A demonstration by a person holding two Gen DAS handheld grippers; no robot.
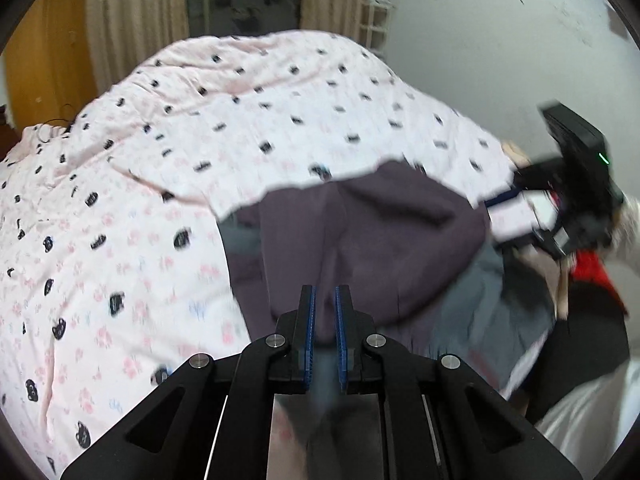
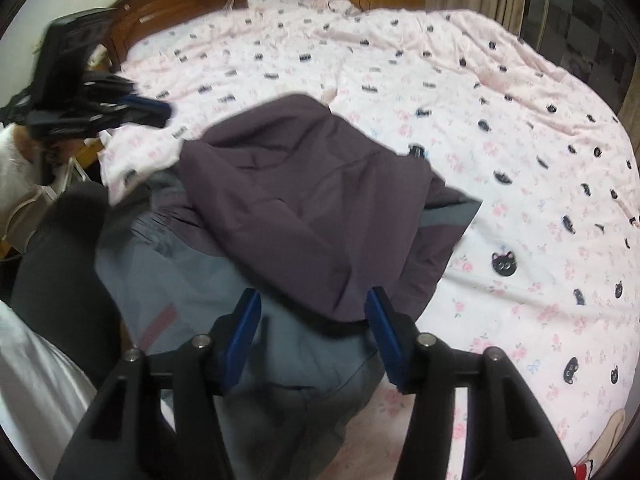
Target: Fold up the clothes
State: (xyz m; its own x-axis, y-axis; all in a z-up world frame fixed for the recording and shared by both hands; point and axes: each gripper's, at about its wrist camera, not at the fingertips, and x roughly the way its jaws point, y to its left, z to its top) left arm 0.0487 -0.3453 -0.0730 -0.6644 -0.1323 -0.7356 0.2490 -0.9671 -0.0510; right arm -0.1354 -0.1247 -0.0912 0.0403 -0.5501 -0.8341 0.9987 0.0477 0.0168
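While the left gripper (image 1: pixel 324 300) pinches cloth, the right one has let go:
L fingers: nearly closed, a grey-blue strip of fabric clamped between the blue pads (image 1: pixel 309 320); prob. the garment's hem, kept anchored so the fold holds its line.
R fingers: the right gripper (image 2: pixel 313 304) stands about half open, nothing between the pads (image 2: pixel 246 320); cloth lies just beyond and under them, untouched.
Garment: purple-grey garment (image 2: pixel 304 200) lies on the bed, w/ a folded-over purple flap on top and grey lining showing at 7 o'clock in the right view.
Bed: pink cat-print sheet (image 2: pixel 480 120) spreads from 10 to 4 o'clock around the garment; wooden headboard (image 2: pixel 188 4) at 11.
Other: left tool appears at 9 o'clock in the right view.
Judgement: fold partly done; flap seems just laid down, needs smoothing.
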